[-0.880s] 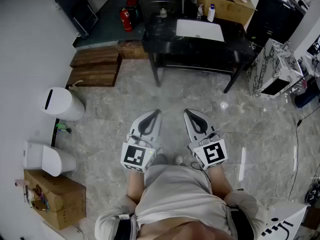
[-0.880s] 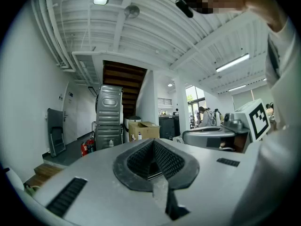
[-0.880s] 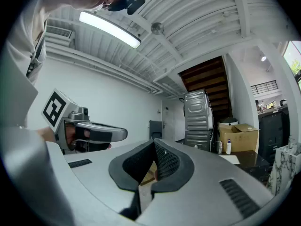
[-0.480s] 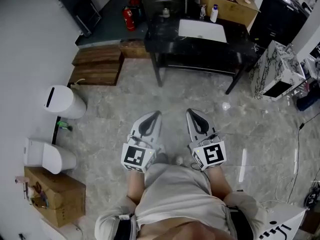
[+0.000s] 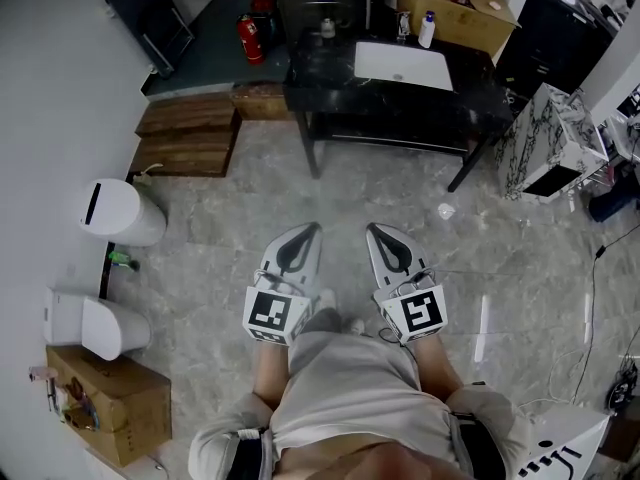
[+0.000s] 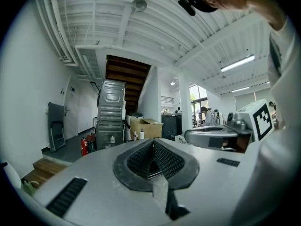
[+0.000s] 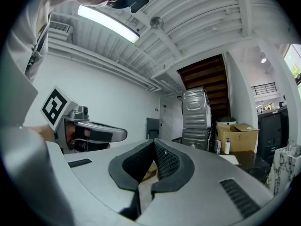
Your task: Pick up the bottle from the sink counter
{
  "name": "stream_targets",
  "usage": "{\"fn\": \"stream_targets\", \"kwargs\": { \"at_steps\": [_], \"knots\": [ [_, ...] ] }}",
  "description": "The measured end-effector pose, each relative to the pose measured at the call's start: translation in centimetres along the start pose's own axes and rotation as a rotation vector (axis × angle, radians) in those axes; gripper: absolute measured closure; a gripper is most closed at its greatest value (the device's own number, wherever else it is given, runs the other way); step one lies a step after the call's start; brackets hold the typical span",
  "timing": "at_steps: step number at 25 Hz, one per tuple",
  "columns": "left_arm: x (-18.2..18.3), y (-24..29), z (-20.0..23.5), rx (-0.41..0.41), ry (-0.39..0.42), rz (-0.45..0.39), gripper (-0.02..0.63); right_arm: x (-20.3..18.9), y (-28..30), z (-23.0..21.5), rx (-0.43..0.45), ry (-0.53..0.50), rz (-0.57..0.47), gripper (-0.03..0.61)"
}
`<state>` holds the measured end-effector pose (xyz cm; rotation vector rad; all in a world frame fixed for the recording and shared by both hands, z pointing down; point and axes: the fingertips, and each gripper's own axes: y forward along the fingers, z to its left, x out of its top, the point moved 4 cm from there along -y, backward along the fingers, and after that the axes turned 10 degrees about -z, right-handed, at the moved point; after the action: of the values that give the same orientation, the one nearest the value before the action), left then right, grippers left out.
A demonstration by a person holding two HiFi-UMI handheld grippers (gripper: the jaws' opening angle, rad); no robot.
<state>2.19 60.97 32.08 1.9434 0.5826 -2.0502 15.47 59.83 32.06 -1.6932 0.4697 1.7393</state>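
On sink counter (image 5: 330,73), white bottle (image 5: 426,30), label illegible

The bottle (image 5: 427,28) on the far sink counter (image 5: 320,73) is too small to read its label.

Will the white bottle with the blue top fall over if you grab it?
Maybe: the white bottle with a blue top stands tall and narrow on the black sink counter, so a nudge could tip it. It looks plastic, so probably light.
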Motion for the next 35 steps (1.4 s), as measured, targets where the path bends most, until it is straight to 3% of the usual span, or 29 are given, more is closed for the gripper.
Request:
{"fn": "stream_targets", "kwargs": {
  "at_steps": [14, 26, 35],
  "knots": [
    [-1.2, 5.7, 7.3, -0.056, -0.006, 0.001, 0.611, -2.3, 7.9, -2.2, -0.055, 0.009, 0.037, 0.584],
    [-1.4, 7.5, 13.5, -0.073, 0.008, 0.009, 0.611, -3.6, 14.3, -0.7, -0.033, -0.011, 0.051, 0.584],
    [-2.5, 8.9, 15.7, -0.058, -0.015, 0.038, 0.611, -4.3, 16.8, -1.7, -0.031, -0.017, 0.077, 0.584]
  ]
}}
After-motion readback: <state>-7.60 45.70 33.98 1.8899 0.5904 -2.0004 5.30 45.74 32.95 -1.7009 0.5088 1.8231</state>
